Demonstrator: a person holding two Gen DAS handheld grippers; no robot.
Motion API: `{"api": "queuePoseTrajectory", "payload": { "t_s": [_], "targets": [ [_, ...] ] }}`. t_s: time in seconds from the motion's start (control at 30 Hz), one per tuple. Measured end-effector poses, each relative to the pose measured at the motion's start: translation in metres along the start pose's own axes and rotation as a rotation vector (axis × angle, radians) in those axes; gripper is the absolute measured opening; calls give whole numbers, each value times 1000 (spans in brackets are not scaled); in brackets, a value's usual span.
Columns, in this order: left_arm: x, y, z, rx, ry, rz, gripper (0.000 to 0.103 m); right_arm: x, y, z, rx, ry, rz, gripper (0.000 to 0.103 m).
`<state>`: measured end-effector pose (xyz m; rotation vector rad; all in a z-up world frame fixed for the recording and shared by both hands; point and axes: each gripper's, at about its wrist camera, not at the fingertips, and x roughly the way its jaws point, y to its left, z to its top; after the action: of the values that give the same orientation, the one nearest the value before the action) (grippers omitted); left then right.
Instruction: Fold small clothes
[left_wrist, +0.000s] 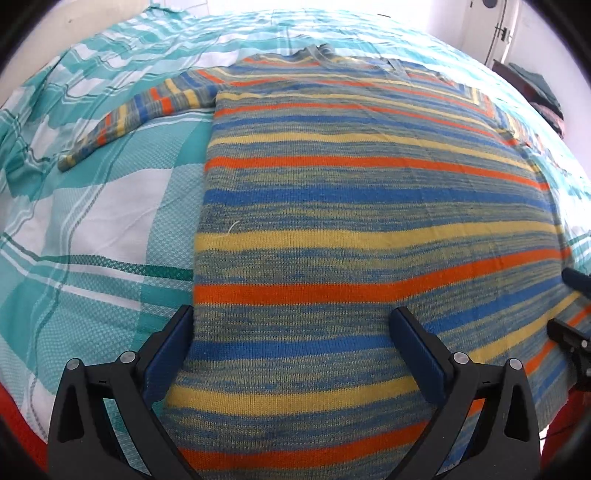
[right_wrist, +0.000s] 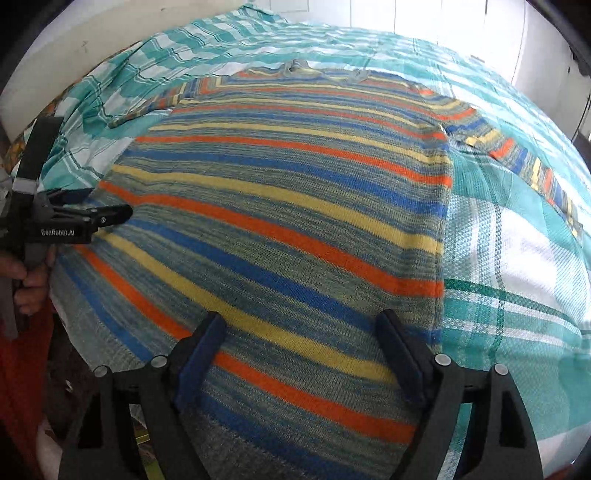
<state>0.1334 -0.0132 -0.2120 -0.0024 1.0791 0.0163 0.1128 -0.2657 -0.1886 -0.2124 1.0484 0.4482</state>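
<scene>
The striped sweater (left_wrist: 351, 206) lies flat on the bed (left_wrist: 92, 229), its collar at twelve o'clock by the far edge and its hem at six o'clock, nearest the person. One sleeve (left_wrist: 136, 118) stretches out toward ten o'clock in the left wrist view; the other sleeve (right_wrist: 524, 162) runs off toward two o'clock in the right wrist view.

The left hand-held gripper (left_wrist: 291, 325) hangs above the hem's left corner with its jaws spread wide and nothing between them. The right hand-held gripper (right_wrist: 301, 328) hangs over the hem's right side, equally wide and empty.

I'd worry about the knit: it is thick and loose, so a pinch taken at the hem might catch only the top layer, and the fold would drag the back panel crooked. A bite that goes too deep could lift the checked bedspread (right_wrist: 517, 295) along with it.

The hem's very edge is cut off behind both grippers. The right sleeve's cuff blurs into glare, and I cannot tell whether the fingertips touch the wool.
</scene>
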Motion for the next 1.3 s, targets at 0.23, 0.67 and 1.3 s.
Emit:
{"api": "queuePoseTrajectory", "payload": {
  "t_s": [0.23,0.67,1.3],
  "targets": [
    [-2,-1,-4,7,-8,0,102,-1,5,0,-8,-17,-9,90],
    [-4,-2,-4,-5,-16,13,102,-5,7,-7,9,-38,-27,91],
    [-74,55,-1,-259,-174,-11,101,-70,-344,12,990,-280,104,67]
  ]
}}
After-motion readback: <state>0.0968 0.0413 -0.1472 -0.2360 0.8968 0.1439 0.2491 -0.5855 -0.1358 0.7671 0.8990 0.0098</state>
